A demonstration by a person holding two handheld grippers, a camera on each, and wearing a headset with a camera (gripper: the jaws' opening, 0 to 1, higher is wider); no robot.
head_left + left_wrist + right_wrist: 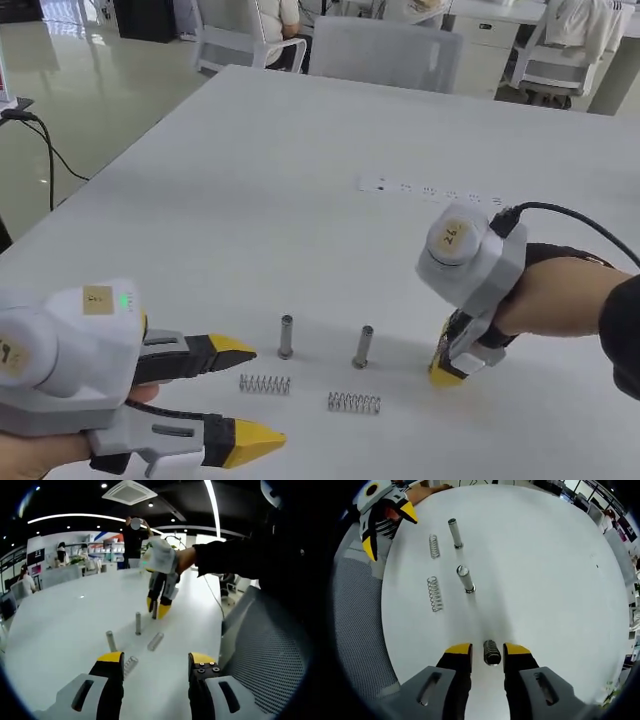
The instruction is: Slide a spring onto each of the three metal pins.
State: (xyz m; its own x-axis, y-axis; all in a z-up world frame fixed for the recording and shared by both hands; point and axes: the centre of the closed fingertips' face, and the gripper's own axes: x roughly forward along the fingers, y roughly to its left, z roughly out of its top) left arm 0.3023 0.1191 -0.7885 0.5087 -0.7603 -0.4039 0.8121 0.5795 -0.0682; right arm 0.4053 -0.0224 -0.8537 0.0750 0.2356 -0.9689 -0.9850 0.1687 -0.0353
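Two bare metal pins [286,336] [363,346] stand upright on the white table [300,200]. In front of them lie two loose springs [265,384] [354,402]. My right gripper [447,368] points down at the table to the right of them. In the right gripper view its jaws stand narrowly apart around an upright spring [491,652], with a thin gap on each side; whatever is inside the spring is hidden. My left gripper [243,392] hovers open and empty, low at the near left, facing the springs.
A white power strip [430,190] lies further back on the table. Chairs [385,50] stand at the far edge. A grey mesh chair [270,650] stands beside the near edge.
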